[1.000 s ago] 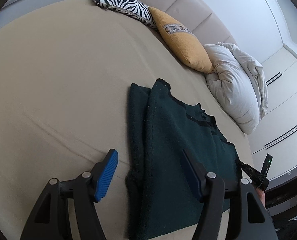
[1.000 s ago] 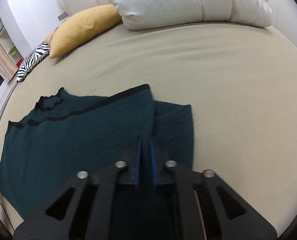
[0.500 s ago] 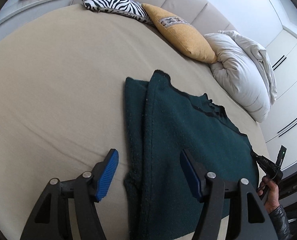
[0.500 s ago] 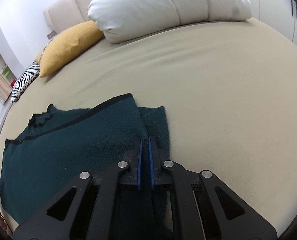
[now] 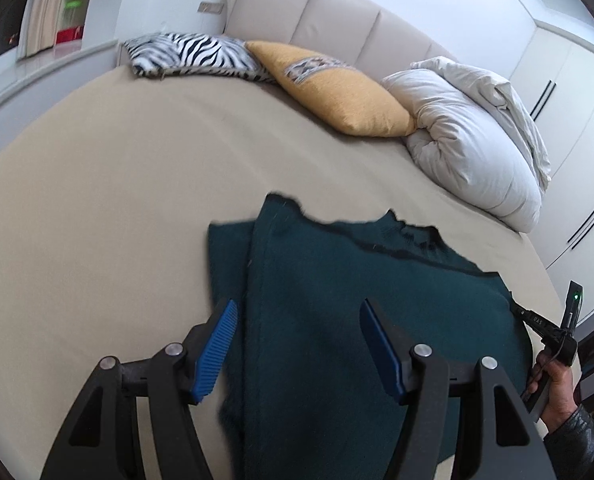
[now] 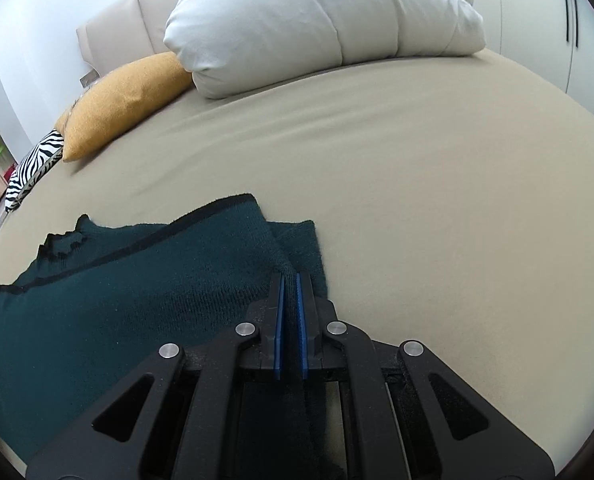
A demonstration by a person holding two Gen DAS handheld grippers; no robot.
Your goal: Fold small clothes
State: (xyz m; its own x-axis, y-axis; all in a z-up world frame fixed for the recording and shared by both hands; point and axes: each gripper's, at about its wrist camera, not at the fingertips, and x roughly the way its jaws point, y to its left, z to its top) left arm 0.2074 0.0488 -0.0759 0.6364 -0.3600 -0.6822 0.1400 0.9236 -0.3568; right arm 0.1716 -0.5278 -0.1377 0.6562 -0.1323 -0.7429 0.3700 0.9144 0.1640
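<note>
My right tool is pinched shut on the near right edge of the sweater, a ridge of dark green knit standing up between its pads. My left tool hangs about half open over the sweater's other side, holding nothing; its left pad sits above the folded strip at the left edge, its right pad above the body of the knit. The sweater lies flat on the bed just ahead of both tools, the neckline with its dark trim on the far side. One side panel looks already turned in over the body, so I judge the first fold made. What remains, I think, is bringing the edge I hold across, then folding hem to neck. Beyond the sweater the sheet is bare, then a yellow cushion, a zebra cushion and a white duvet along the headboard.
</note>
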